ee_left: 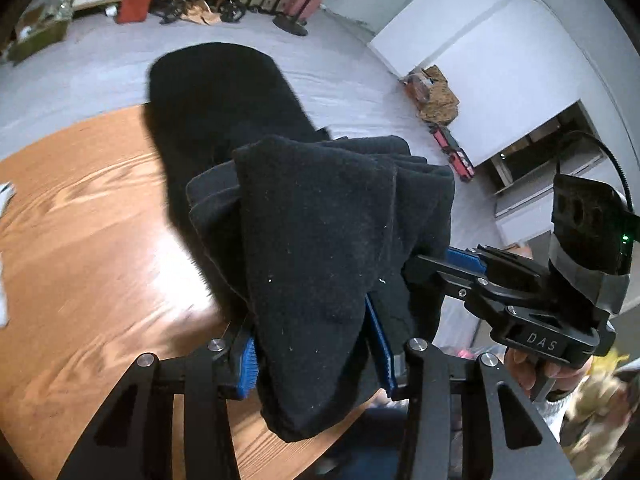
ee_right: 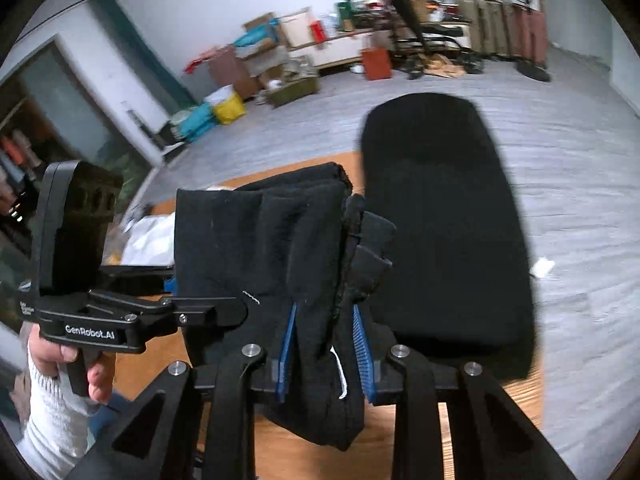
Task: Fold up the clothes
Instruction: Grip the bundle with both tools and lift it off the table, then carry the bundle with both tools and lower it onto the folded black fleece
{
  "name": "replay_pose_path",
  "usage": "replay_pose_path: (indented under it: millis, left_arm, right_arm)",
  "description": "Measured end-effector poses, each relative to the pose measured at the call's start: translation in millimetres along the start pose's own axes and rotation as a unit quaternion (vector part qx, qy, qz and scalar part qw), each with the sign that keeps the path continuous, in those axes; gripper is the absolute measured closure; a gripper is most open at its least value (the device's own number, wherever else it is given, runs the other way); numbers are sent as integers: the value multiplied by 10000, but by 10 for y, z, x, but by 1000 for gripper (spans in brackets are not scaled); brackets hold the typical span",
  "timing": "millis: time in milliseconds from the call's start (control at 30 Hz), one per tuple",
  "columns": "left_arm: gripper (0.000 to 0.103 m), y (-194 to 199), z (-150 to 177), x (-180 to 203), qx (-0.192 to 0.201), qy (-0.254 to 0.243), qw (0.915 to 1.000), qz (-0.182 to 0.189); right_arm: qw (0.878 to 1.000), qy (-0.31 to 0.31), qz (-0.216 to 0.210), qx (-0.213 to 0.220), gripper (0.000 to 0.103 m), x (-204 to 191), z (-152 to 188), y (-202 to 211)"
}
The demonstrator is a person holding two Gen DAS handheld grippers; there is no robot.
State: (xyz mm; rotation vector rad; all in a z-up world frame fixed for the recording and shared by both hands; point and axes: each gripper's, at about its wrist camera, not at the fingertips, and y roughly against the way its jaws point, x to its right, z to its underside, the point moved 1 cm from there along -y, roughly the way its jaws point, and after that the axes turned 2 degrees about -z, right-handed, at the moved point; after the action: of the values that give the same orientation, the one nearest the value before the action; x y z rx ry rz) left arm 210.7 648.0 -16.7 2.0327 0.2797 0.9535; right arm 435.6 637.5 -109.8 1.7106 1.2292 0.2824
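Note:
A bunched black garment (ee_left: 320,220) is lifted above the wooden table (ee_left: 80,240). My left gripper (ee_left: 310,344) is shut on its folded edge, which fills the gap between the blue pads (ee_left: 378,340). Just to the right, my right gripper (ee_left: 444,268) grips the same bunch. In the right wrist view the right gripper (ee_right: 326,352) is shut on the garment (ee_right: 256,240), blue pads (ee_right: 362,352) pressing both sides. The left gripper (ee_right: 176,280) holds the cloth's left edge. A long blurred stretch of the garment (ee_right: 440,220) extends away over the table edge.
White cloth or paper (ee_right: 148,240) lies at the table's far left. The grey floor (ee_left: 340,64) surrounds the table. Boxes, bags and a stand (ee_right: 280,64) crowd the back wall. A person's hands (ee_right: 48,352) in white sleeves hold both gripper handles.

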Motion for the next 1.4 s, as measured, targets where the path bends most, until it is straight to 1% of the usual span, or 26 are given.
replay_pose_path:
  millis: [67, 167, 233, 333, 367, 400, 433, 467, 500, 533, 567, 600, 667, 700, 767, 800, 833, 900, 967, 1000, 1033, 1067, 1133, 1200, 1333, 1400]
  left_arm:
    - [56, -233, -304, 70, -125, 147, 9997, 127]
    - [56, -659, -680, 160, -334, 408, 9983, 266]
    - [56, -900, -832, 171, -496, 541, 9970, 242]
    - [56, -1167, -918, 45, -779, 744, 9941, 113]
    - [54, -1260, -943, -3, -878, 828, 9927, 73]
    - [53, -1367, -952, -73, -994, 968, 9903, 48]
    - [52, -1443, -954, -123, -1080, 1087, 9882, 41]
    - [48, -1478, -971, -167, -1088, 1205, 9867, 51]
    - [47, -1495, -1003, -209, -1069, 1319, 9855, 61]
    - [45, -1509, -1031, -245, -1059, 1426, 9841, 74]
    - [43, -1501, -1043, -255, -1075, 1487, 9830, 80]
    - [43, -1456, -1057, -246, -1055, 1474, 9834, 39]
    - [41, -1359, -1083, -225, -1002, 1430, 9846, -50]
    - [40, -1280, -1086, -192, -920, 1341, 9866, -116]
    - [33, -1118, -1084, -138, -733, 1211, 9897, -212]
    - [31, -1044, -1075, -111, -625, 1139, 9910, -313]
    - [28, -982, -1038, -62, -481, 1019, 9921, -558]
    - [27, -896, -987, 72, -207, 695, 9912, -1103]
    - [27, -894, -979, 217, 85, 265, 9860, -1642]
    - [27, -950, -985, 264, 170, 65, 9797, -1995]
    - [27, -1012, -992, 301, 232, -107, 9721, -2330]
    - [27, -1099, -1000, 290, 198, -152, 9663, -2561]
    - [25, -1271, -1024, 198, 79, -54, 9644, -2644]
    - [25, -1297, -1052, 84, 80, 99, 9674, -2531]
    - [23, -1181, -1012, 62, 152, 238, 9714, -2360]
    - [23, -1020, -946, 102, 364, 334, 9706, -2357]
  right_arm:
    - [9997, -88, 182, -120, 74, 263, -251, 51]
    - [9987, -196, 349, -327, 74, 594, -530, 37]
    - [9977, -279, 392, -487, 74, 785, -642, -40]
    - [9955, -401, 384, -772, 73, 1050, -726, -276]
    - [9943, -434, 389, -892, 73, 1130, -725, -390]
    - [9933, -450, 401, -991, 70, 1200, -717, -494]
    - [9924, -450, 413, -1067, 65, 1261, -707, -582]
    - [9914, -453, 439, -1148, 54, 1315, -694, -681]
    - [9910, -470, 429, -1177, 49, 1355, -687, -755]
    - [9915, -488, 404, -1134, 48, 1385, -689, -793]
    - [9921, -496, 366, -1088, 43, 1398, -721, -815]
    - [9926, -503, 304, -1059, 36, 1392, -737, -814]
    - [9937, -484, 270, -970, 32, 1387, -709, -720]
    - [9943, -471, 266, -921, 28, 1387, -692, -665]
    - [9953, -451, 278, -812, 23, 1393, -650, -533]
    - [9957, -449, 306, -744, 20, 1405, -620, -441]
    - [9962, -447, 334, -676, 19, 1417, -589, -350]
    - [9966, -494, 423, -507, 13, 1420, -558, -245]
    - [9968, -518, 467, -384, 13, 1378, -541, -252]
    - [9966, -481, 576, -331, 13, 1352, -525, -274]
    - [9957, -415, 779, -277, 13, 1337, -514, -297]
    - [9933, -365, 1078, -219, 13, 1328, -504, -333]
    - [9892, -282, 1420, -242, 13, 1333, -468, -426]
    - [9857, -285, 1636, -281, 13, 1372, -424, -533]
    - [9858, -564, 1558, -275, 11, 1511, -394, -596]
    - [9856, -727, 1507, -240, 12, 1562, -397, -518]
